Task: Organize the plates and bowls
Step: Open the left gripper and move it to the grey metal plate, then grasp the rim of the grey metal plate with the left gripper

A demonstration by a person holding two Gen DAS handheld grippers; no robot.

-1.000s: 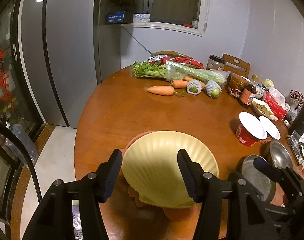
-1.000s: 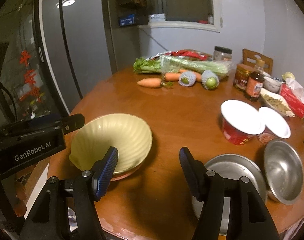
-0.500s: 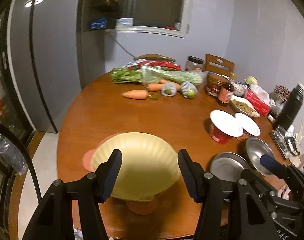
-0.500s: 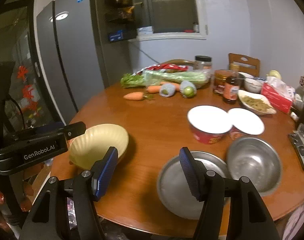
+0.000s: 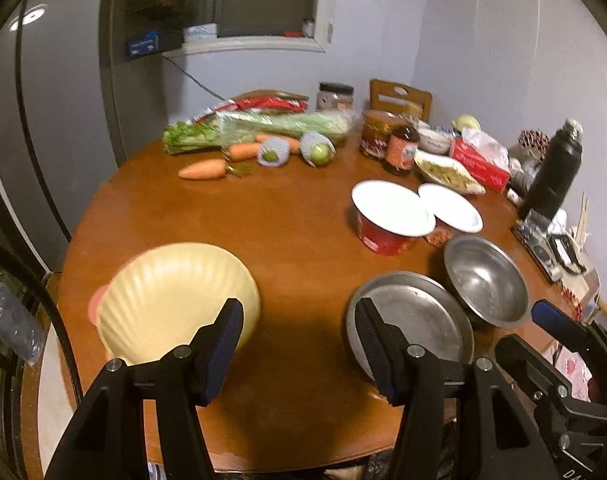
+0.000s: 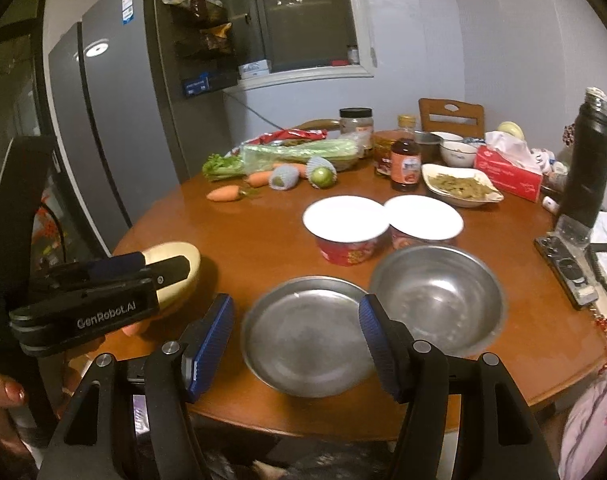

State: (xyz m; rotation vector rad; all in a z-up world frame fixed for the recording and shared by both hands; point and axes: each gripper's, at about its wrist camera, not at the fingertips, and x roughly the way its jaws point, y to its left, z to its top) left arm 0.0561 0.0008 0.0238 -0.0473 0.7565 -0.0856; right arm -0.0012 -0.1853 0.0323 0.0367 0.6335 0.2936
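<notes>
two steel bowls (image 6: 437, 300), one yellow bowl (image 5: 175, 300), two noodle cups (image 6: 345, 226), three carrots (image 5: 203, 169)

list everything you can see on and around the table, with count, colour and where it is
yellow bowl: 1, pale yellow, near left edge of the table, on something pinkish
metal plate: 1, steel, near edge, centre
metal bowl: 1, steel, right of the metal plate
noodle cups: 2, red with white lids, mid table
carrots: at least 2, orange, far left
wrapped fruit: 2, green in foam nets, by the carrots
celery: 1 bunch, green, far side
sauce bottle: 1, dark with red label, far right
dish of food: 1, white, beside the bottle
tissue box: 1, red, far right
flask: 1, black, right edge
fridge: 1, grey, left
left hand-held gripper: open, empty
right hand-held gripper: open, empty
</notes>
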